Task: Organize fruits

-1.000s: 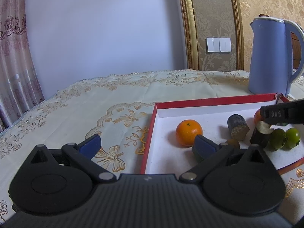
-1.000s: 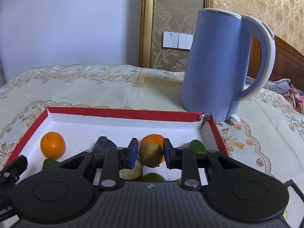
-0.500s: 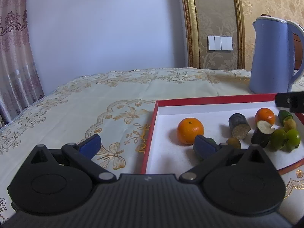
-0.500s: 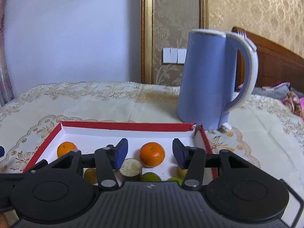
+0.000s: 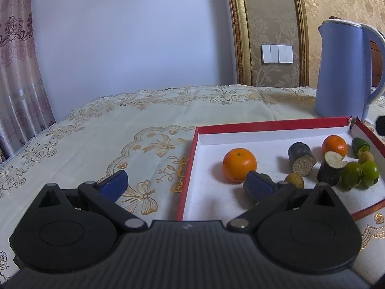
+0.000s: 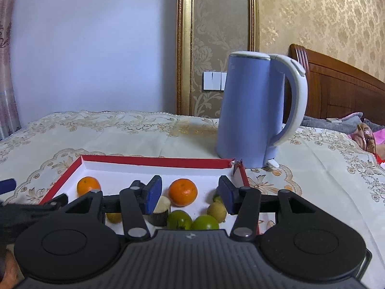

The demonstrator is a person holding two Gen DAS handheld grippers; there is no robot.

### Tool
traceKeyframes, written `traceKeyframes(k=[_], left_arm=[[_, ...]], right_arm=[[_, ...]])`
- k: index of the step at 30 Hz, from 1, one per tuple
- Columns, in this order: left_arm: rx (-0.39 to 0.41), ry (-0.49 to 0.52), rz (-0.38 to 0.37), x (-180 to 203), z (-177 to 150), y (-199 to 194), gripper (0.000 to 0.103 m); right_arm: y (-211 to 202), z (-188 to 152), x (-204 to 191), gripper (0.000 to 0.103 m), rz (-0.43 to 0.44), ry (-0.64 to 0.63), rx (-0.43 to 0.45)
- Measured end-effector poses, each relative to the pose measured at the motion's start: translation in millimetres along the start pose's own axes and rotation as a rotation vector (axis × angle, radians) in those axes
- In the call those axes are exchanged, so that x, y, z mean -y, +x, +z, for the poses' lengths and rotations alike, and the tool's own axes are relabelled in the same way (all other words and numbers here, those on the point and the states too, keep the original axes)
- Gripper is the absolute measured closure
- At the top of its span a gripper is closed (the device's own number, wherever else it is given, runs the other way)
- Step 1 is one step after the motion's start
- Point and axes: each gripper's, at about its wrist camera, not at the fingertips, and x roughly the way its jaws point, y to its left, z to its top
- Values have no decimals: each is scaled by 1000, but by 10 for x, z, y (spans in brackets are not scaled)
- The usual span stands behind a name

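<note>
A red-rimmed white tray (image 5: 272, 123) (image 6: 154, 161) lies on the tablecloth and holds the fruit. In it are two oranges (image 5: 239, 165) (image 5: 335, 146), two dark cut cane pieces (image 5: 301, 158) (image 5: 330, 168), green limes (image 5: 360, 174) and small brownish fruits (image 5: 294, 180). My left gripper (image 5: 186, 185) is open and empty, astride the tray's left wall. My right gripper (image 6: 190, 194) is open and empty, raised above the tray's near side, with an orange (image 6: 182, 192) seen between its fingers. Limes (image 6: 179, 219) and a cane piece (image 6: 160, 211) lie just below it.
A blue electric kettle (image 6: 252, 110) (image 5: 341, 69) stands on the table just behind the tray's far right corner. The embroidered cream tablecloth (image 5: 120, 132) spreads left of the tray. A wooden headboard (image 6: 336, 91) and bedding lie at far right.
My right gripper has let go of the small brownish fruit in the tray, opened wide and pulled back and up. My left gripper has hardly moved.
</note>
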Motion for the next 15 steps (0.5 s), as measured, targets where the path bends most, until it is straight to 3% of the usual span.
traceKeyframes(k=[4,15], left_arm=[[0,2,2,6,1,3,0],[22,13,-5,25,-8,-45,0]], right_arm=[[-179,-88,47,43,1,19,26],[-379,-287,32,42,28,42,29]])
